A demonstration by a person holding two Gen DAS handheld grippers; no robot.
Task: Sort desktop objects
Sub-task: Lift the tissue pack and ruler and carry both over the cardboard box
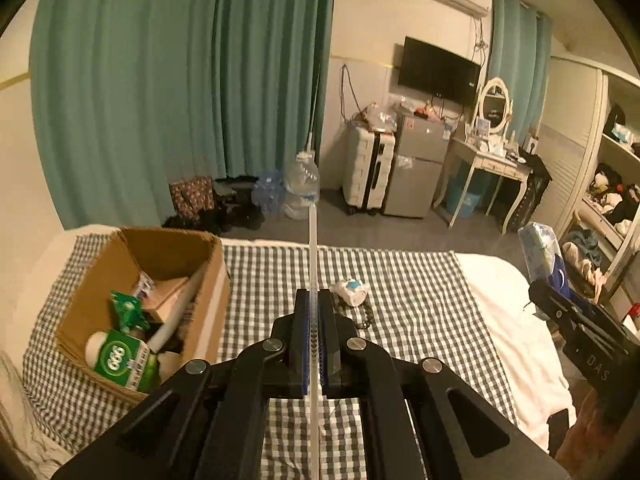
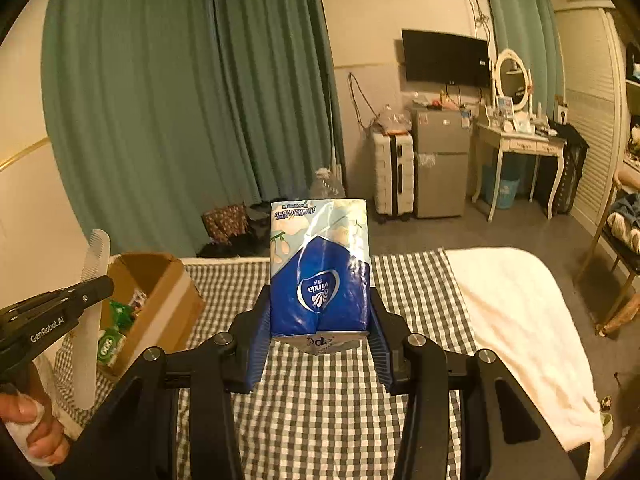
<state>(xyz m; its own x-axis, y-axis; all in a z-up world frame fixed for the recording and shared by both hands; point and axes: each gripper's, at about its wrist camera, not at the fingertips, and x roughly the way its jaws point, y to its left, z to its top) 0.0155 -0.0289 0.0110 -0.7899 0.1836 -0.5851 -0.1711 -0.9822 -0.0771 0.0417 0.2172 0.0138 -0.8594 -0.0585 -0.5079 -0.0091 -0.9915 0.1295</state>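
Observation:
My left gripper (image 1: 315, 296) is shut on a thin white comb (image 1: 313, 248), seen edge-on here and sticking out past the fingertips. In the right wrist view the comb (image 2: 87, 356) shows flat, upright in the left gripper (image 2: 105, 285), above the cardboard box (image 2: 160, 280). My right gripper (image 2: 320, 292) is shut on a blue and white tissue pack (image 2: 320, 264), held upright over the checked cloth (image 2: 320, 400). The left wrist view shows that tissue pack (image 1: 540, 250) at the right edge, in the right gripper (image 1: 549, 298).
The open cardboard box (image 1: 208, 280) at the left of the checked cloth (image 1: 420, 300) holds a green and white bottle (image 1: 120, 360) and green packets. A small white and blue item (image 1: 352, 290) and a dark beaded string (image 1: 366, 316) lie on the cloth. A white blanket (image 1: 512, 320) covers the right.

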